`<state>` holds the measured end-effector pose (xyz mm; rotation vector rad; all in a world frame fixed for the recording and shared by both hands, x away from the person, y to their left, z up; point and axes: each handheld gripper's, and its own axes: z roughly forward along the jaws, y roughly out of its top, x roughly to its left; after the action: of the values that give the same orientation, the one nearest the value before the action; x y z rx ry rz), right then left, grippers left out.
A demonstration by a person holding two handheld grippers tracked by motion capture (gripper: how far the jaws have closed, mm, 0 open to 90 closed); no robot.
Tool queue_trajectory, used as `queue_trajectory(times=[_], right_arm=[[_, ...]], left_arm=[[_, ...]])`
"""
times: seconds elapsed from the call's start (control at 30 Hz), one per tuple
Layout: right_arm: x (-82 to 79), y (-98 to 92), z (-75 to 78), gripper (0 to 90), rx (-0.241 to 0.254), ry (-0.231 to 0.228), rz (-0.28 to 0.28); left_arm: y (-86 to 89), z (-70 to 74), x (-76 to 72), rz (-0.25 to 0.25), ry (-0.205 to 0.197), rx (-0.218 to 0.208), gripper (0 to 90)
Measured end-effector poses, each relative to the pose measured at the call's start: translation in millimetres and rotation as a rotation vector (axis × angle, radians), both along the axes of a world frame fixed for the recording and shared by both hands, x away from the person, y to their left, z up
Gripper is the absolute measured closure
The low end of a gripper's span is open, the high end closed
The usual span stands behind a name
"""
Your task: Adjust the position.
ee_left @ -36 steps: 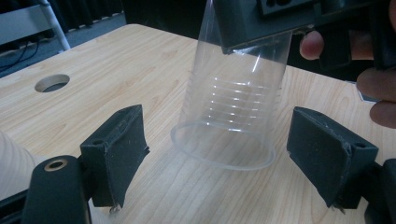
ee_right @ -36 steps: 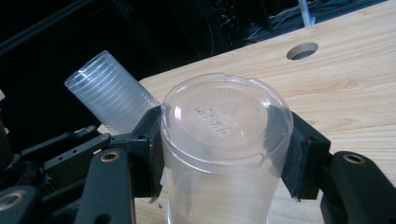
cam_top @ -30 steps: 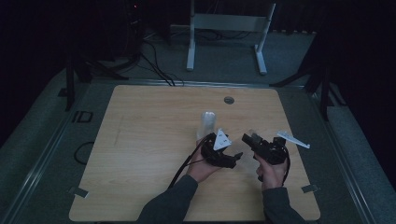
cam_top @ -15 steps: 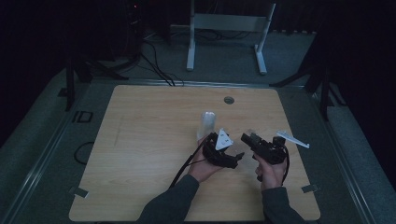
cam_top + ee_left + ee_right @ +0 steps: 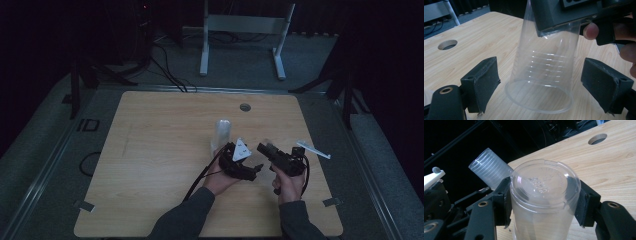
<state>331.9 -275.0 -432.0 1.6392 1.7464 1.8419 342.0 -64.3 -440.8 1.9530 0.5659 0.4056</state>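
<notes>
1. A clear plastic cup [image 5: 541,75] is gripped near its base by the right gripper [image 5: 265,148], whose pads press on both sides of the cup's base in the right gripper view [image 5: 545,192]. The cup appears empty, with nothing inside its see-through walls.
2. The left gripper [image 5: 539,82] stands with its jaws wide apart on either side of the cup's open rim, pads clear of the plastic. Its jaws have just been opening, with the cup between them but not pressed.
3. A stack of clear cups [image 5: 221,134] is on the wooden table [image 5: 150,150] just beyond the left gripper; in the right gripper view it appears tilted [image 5: 490,167].
4. In the high view the held cup is faint between the two grippers, and its outline is hard to make out. Its base is covered by the right gripper in the left gripper view.
5. Compared with a second ago, both hands are in the same place near the table's right front, and the cup stack has not shifted.
</notes>
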Motion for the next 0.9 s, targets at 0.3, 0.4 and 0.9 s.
queue_trajectory(times=[0.3,0.4,0.9], right_arm=[[1.0,-0.8,-1.9,41.3,0.028,0.019,0.002],[1.2,-0.7,-2.5,41.3,0.034,0.026,0.002],[2.2,-0.7,-5.2,41.4,0.083,0.045,0.015]], left_arm=[[-0.7,-1.8,2.3,-0.007,0.018,-0.013,14.7],[-1.6,-2.5,1.9,-0.010,0.018,-0.012,14.7],[-3.8,-5.6,2.9,-0.021,0.022,-0.012,14.9]])
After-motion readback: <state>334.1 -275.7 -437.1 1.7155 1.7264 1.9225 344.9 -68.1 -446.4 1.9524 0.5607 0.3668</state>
